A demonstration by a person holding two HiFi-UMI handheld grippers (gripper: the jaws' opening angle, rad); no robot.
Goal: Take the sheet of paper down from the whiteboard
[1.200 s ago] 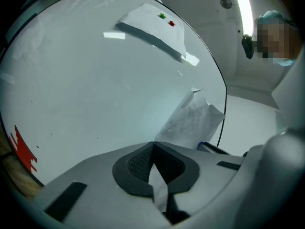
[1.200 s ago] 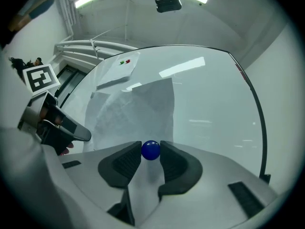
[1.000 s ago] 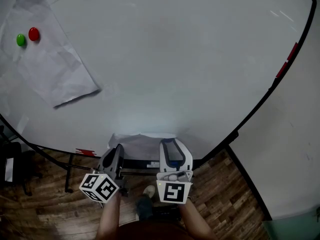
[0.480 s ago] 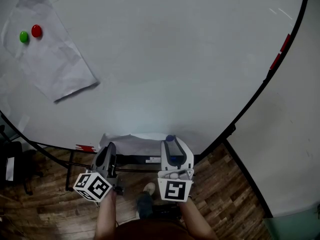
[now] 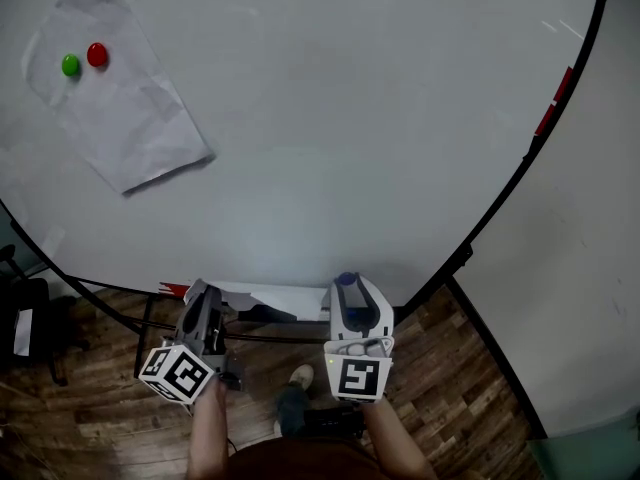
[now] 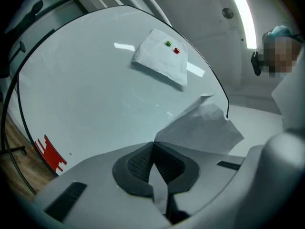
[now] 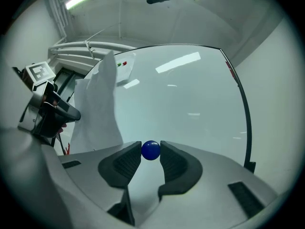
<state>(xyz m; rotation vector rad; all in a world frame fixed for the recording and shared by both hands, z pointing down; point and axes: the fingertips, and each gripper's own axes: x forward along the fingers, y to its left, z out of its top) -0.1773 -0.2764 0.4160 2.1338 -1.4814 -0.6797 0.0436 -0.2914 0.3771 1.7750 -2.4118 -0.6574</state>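
Observation:
A wrinkled white sheet [image 5: 278,297] hangs free at the whiteboard's [image 5: 350,118] lower edge, and my left gripper [image 5: 203,298] is shut on its corner. In the left gripper view that sheet [image 6: 200,125] rises from between the closed pads [image 6: 138,163]. My right gripper [image 5: 346,286] is shut on a small blue ball magnet [image 7: 151,150], right of the sheet [image 7: 97,109]. A second crumpled sheet [image 5: 120,98] is still pinned at the board's top left by a green magnet [image 5: 70,65] and a red magnet [image 5: 97,55].
The board has a black frame [image 5: 520,168] with red marks [image 5: 552,103] on its right side. Below it lie a wooden floor [image 5: 80,428], the stand's black legs [image 5: 145,333] and dark equipment [image 5: 20,328] at the left. A white wall [image 5: 590,288] stands at the right.
My left gripper has drawn leftward and a little away from the board, taking the held sheet with it. The right gripper with the blue magnet has barely shifted.

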